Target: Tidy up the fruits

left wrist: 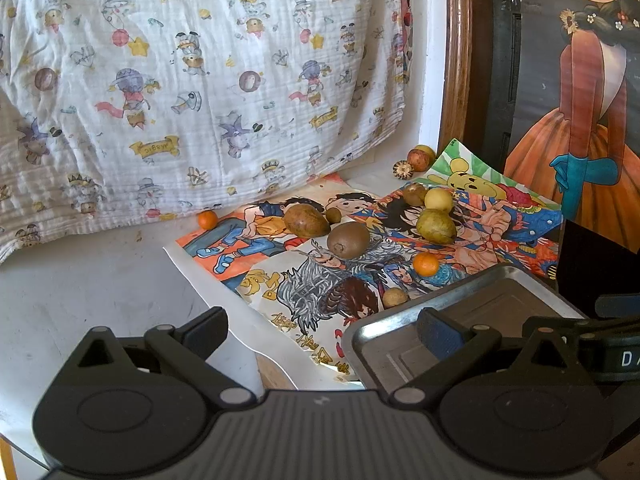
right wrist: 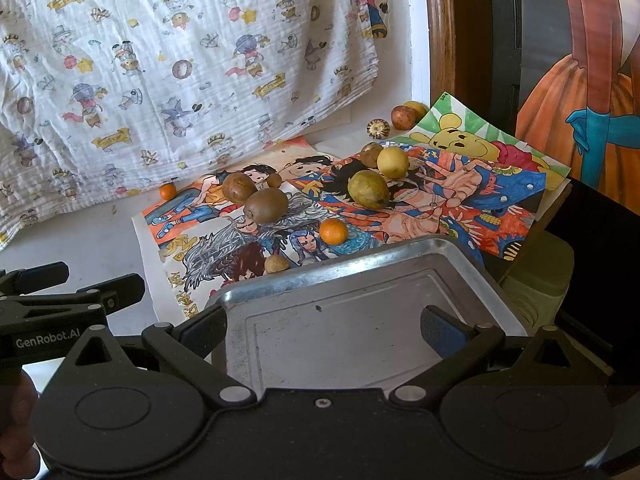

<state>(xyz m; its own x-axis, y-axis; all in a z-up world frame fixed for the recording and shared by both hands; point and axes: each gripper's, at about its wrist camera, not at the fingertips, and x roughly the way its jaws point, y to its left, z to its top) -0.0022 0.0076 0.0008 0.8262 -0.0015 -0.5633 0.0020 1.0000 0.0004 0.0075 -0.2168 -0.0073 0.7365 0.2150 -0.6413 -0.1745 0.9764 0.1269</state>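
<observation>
Left view first. Black tongs point(left wrist: 322, 330) filling the bottom of the frame, spread wide, nothing between them, levelled low and aimed forward over the white surface point(left wrist: 80, 280). Just right of centre at the lower edge, metal tray point(left wrist: 360, 340) lying bare, one tong finger overlapping its near corner in the picture; touching or above, cannot tell. Beyond, across mid-frame, fruits scattered on coloured drawings point(left wrist: 280, 280): brown oval fruit point(left wrist: 306, 221) and kiwi-like brown fruit point(left wrist: 349, 239) side by side, green pear-shaped fruit point(left wrist: 436, 226) to the right with a pale yellow fruit point(left wrist: 438, 199) just behind, small orange point(left wrist: 426, 263) nearer the tray, a second small orange point(left wrist: 207, 219) off at the paper's left edge. Probably light, firm, round and ready to roll; best taken across the widest part, gently, to spare the skin. Paper underneath likely to slide.

Right view now. Other tongs point(right wrist: 324, 330) at the bottom, also wide apart and empty, hovering over the tray point(right wrist: 460, 252), pointed at the fruit pile. Left gripper's fingers point(right wrist: 120, 286) poking in at the left edge, parted. Part of a hand point(right wrist: 16, 432) at the lower left corner. Small orange point(right wrist: 333, 231) nearest the tray rim, tiny tan fruit point(right wrist: 277, 264) just beside the rim, green fruit point(right wrist: 368, 189) and kiwi-like fruit point(right wrist: 266, 206) mid-frame. Three more round things up against the wall, upper centre-right, well apart from the tray.
</observation>
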